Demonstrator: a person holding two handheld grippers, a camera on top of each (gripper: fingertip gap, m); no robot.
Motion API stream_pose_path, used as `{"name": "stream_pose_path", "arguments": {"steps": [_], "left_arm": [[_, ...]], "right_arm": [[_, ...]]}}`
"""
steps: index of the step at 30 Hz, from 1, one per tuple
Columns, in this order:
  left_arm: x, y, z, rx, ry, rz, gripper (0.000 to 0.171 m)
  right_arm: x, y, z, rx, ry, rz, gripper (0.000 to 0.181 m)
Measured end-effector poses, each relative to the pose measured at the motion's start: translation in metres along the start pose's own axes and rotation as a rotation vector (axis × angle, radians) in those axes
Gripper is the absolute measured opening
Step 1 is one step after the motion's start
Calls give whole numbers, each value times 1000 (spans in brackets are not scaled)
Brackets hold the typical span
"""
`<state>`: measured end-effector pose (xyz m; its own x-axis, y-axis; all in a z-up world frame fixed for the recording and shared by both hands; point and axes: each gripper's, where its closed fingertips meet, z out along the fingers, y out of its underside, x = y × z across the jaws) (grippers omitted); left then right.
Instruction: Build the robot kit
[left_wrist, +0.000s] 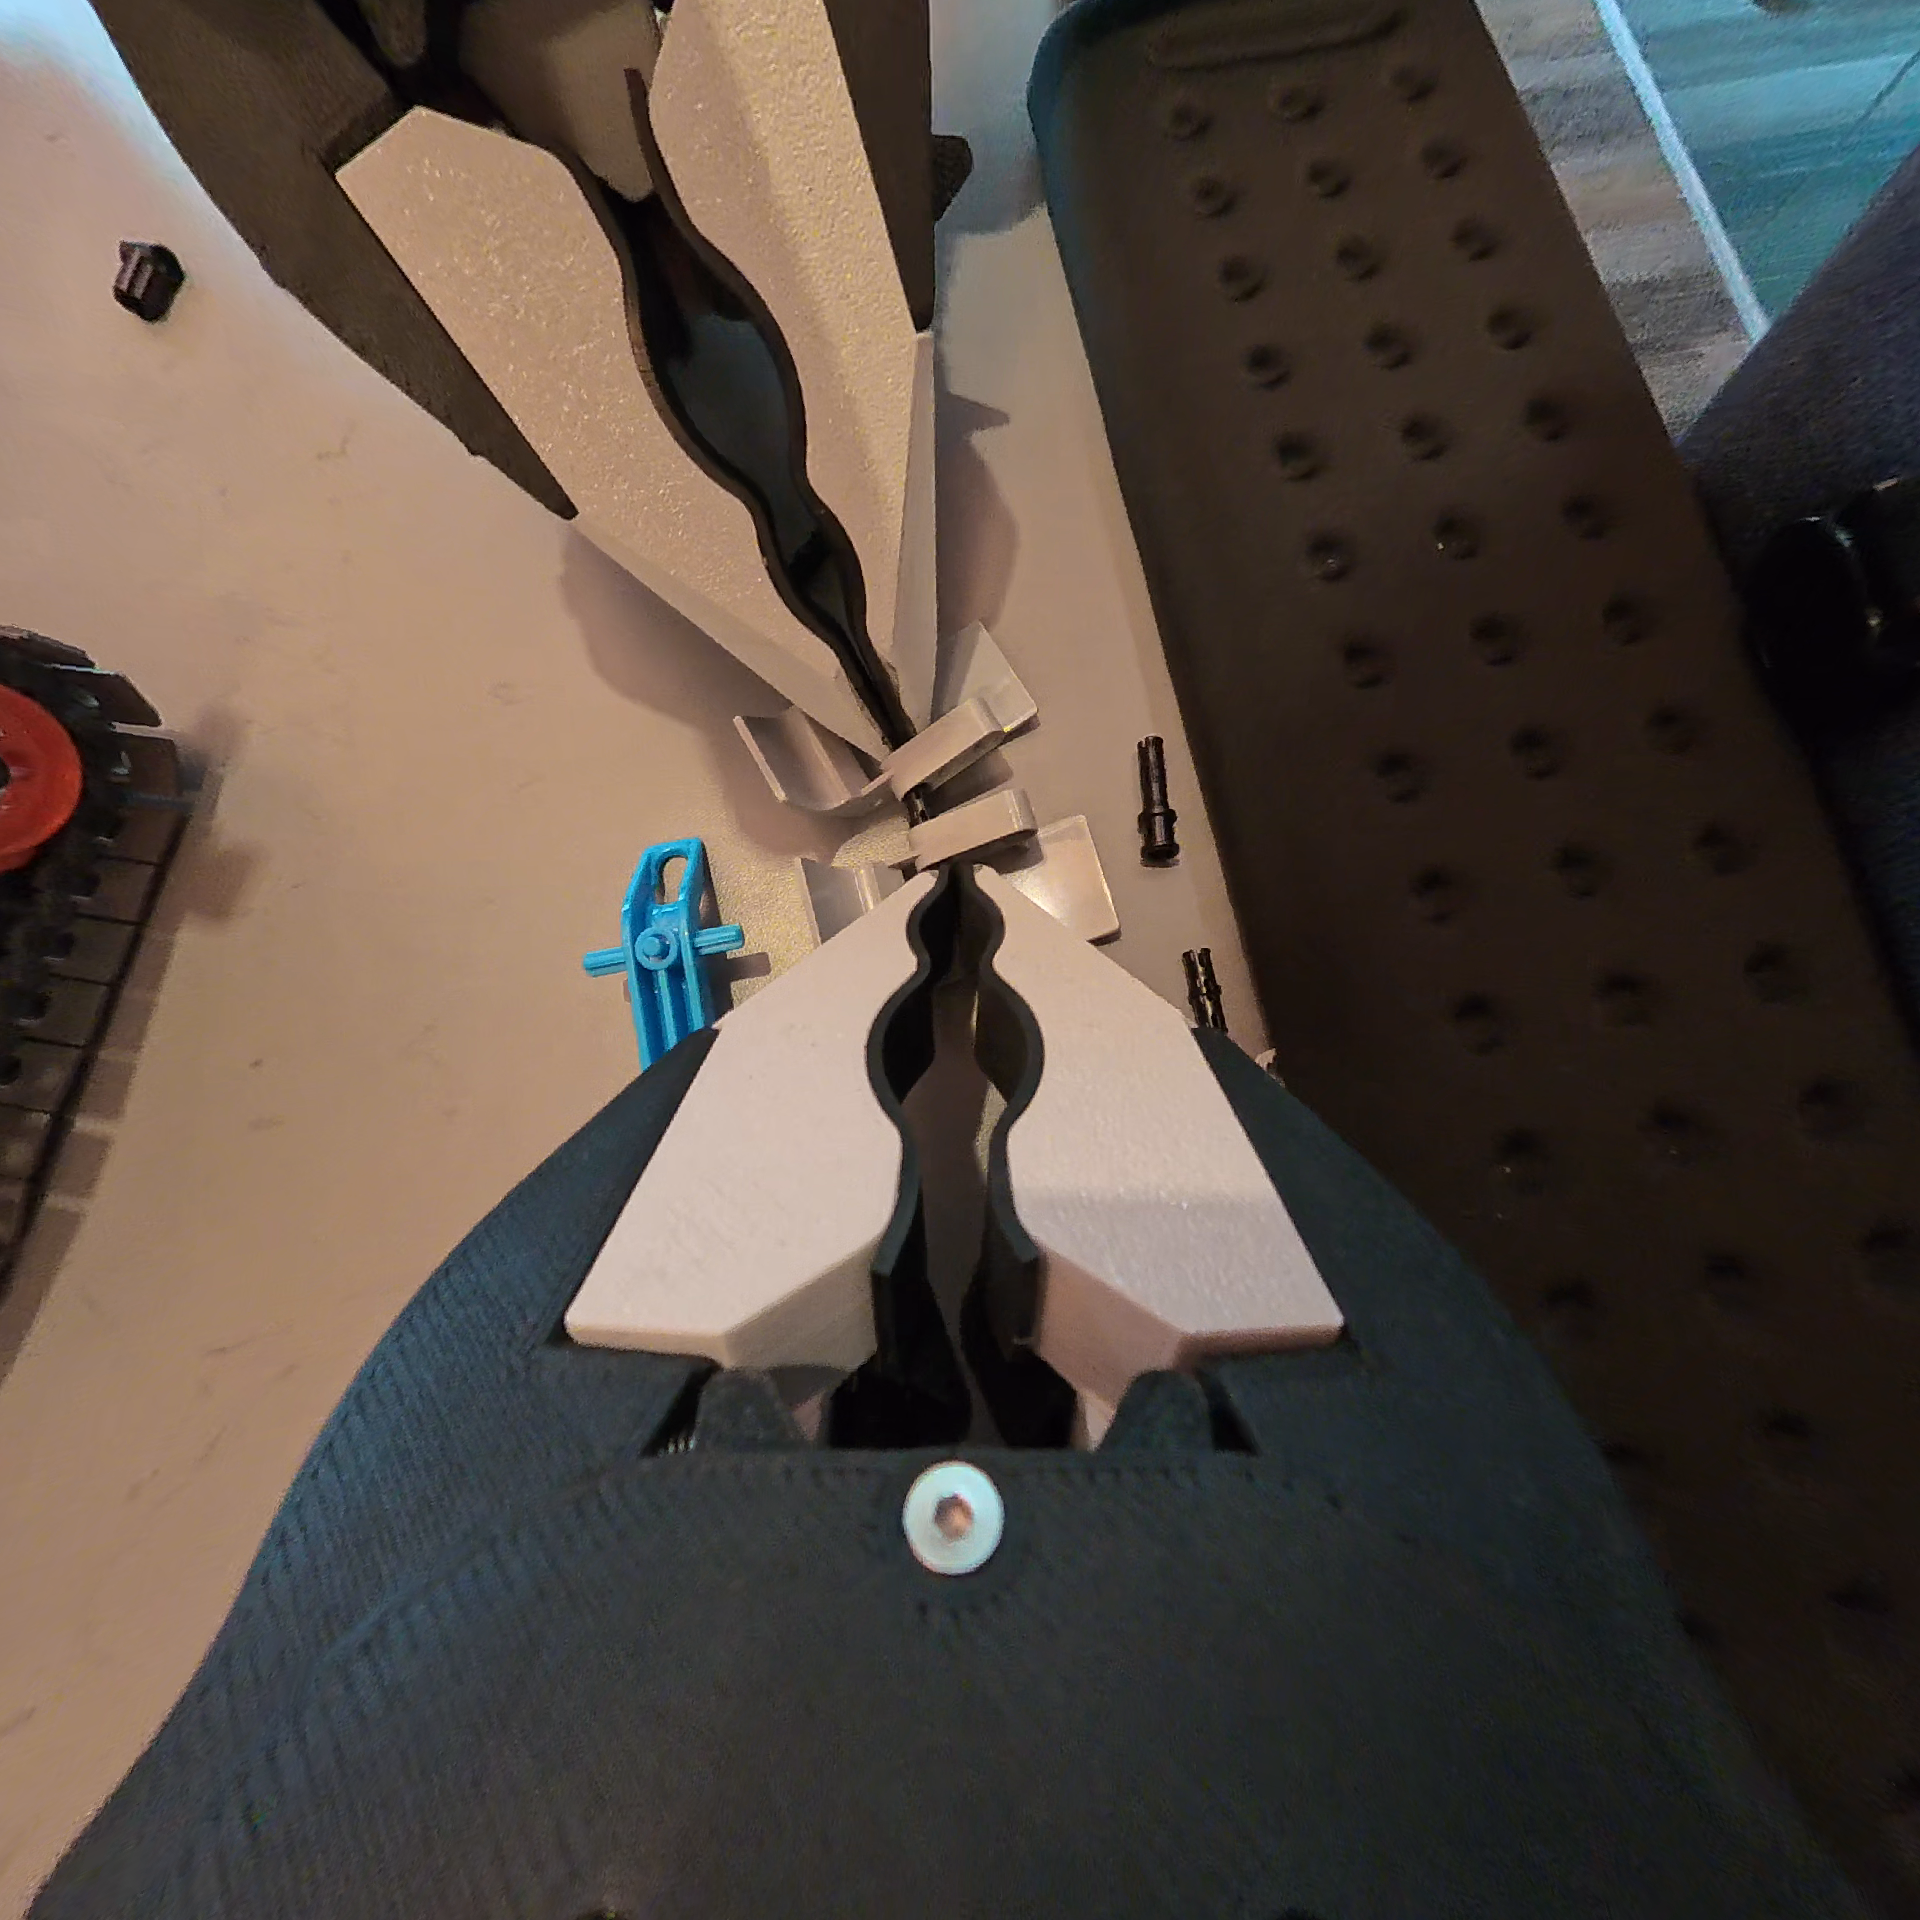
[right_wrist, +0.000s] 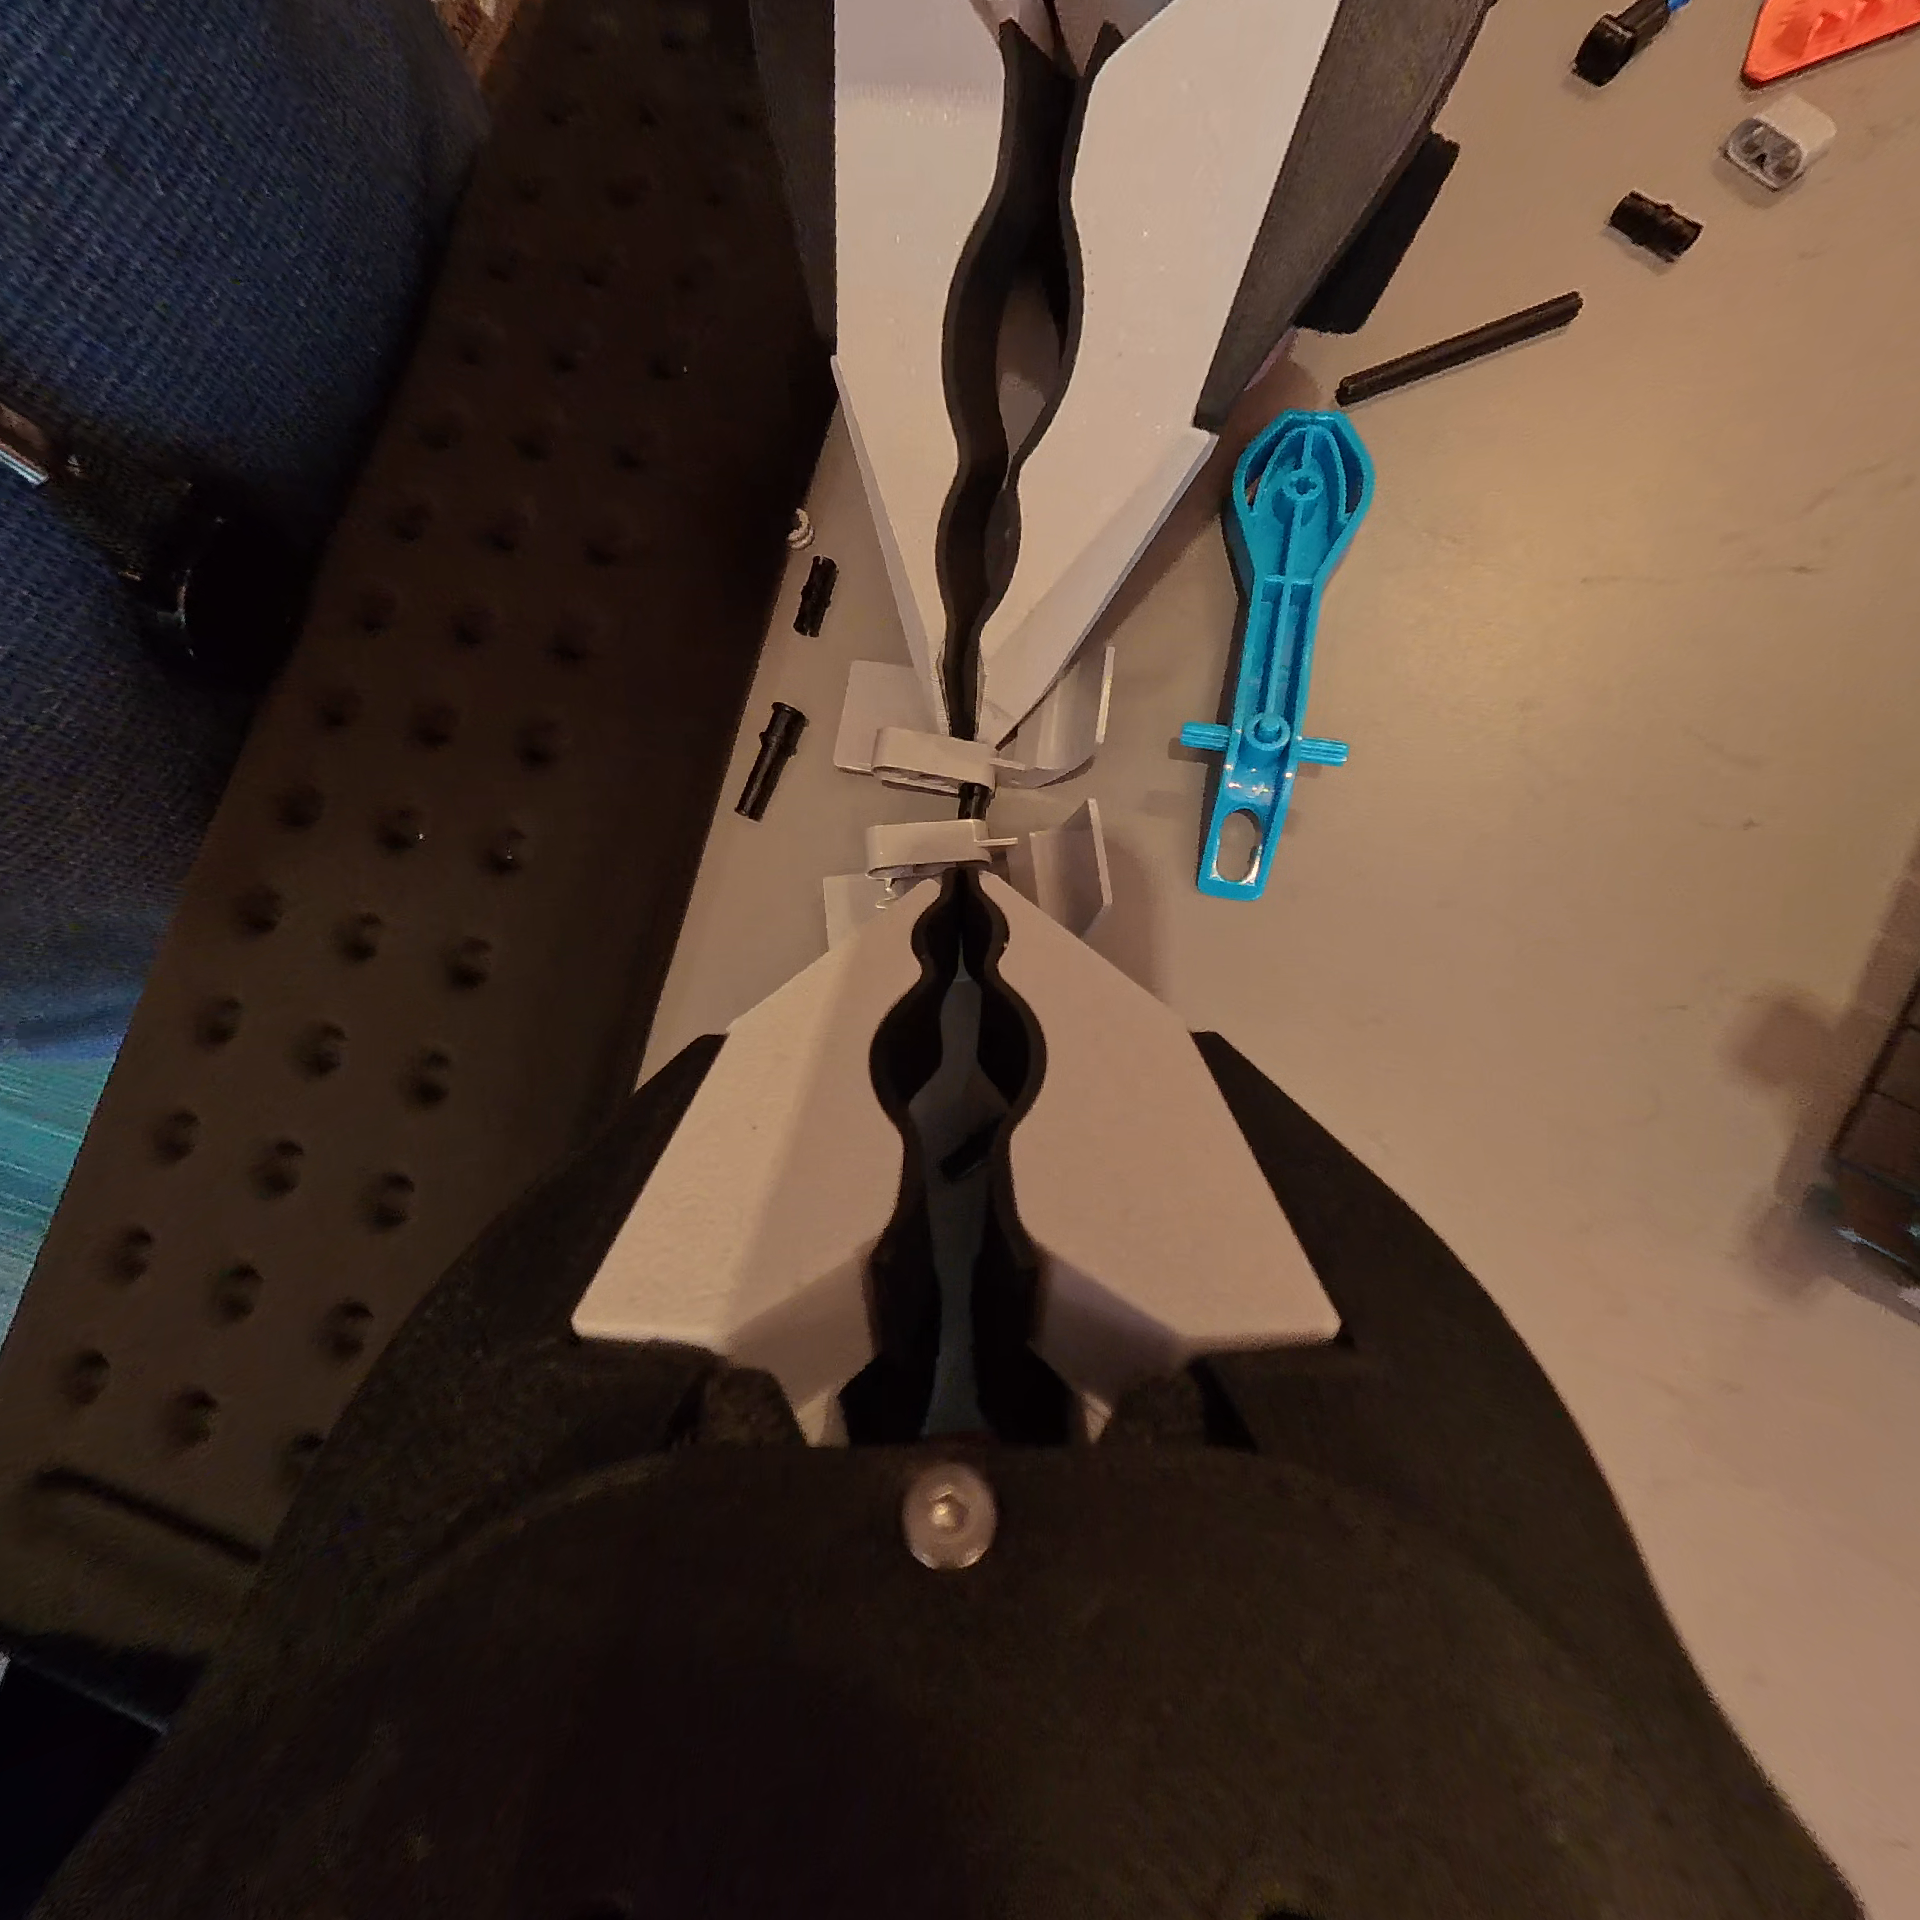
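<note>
In the left wrist view, our left tongs (left_wrist: 951, 883) were clamped on a small grey bracket (left_wrist: 971, 821), a light, stiff plastic piece best pinched by its flat tab, just right of the blue tool (left_wrist: 660, 951) on the tabletop (left_wrist: 343, 623). In the right wrist view, our right tongs (right_wrist: 961, 888) were clamped on a matching grey clip (right_wrist: 925, 840), a thin black pin (right_wrist: 975, 802) joining both pieces, just left of the blue tool.

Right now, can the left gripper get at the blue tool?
Probably not yet: the left gripper is shut on a grey piece. The blue tool lies free on the table beside it, nothing blocking.
</note>
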<state>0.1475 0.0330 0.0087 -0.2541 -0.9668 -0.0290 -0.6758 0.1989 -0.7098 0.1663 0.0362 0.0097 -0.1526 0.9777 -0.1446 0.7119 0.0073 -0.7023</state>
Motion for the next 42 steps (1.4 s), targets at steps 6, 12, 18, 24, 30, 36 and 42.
{"name": "stream_pose_path", "arguments": {"steps": [6,12,18,24,30,36,42], "left_arm": [[0,-1,1,16,-25,2,0],[0,-2,2,18,-43,22,0],[0,-3,3,19,-39,34,0],[0,-1,1,9,-42,34,0],[-2,2,-4,-12,-66,41,5],[-10,7,-10,-17,-95,4,12],[-10,3,-13,17,-92,-27,15]], "right_arm": [[-2,-1,1,4,51,36,0],[-2,-3,4,28,118,74,0],[-2,-4,4,19,138,79,0],[0,-6,-5,47,199,101,6],[-3,3,-34,75,287,160,10],[1,36,-54,-29,449,273,20],[3,37,-39,-15,467,300,19]]}}
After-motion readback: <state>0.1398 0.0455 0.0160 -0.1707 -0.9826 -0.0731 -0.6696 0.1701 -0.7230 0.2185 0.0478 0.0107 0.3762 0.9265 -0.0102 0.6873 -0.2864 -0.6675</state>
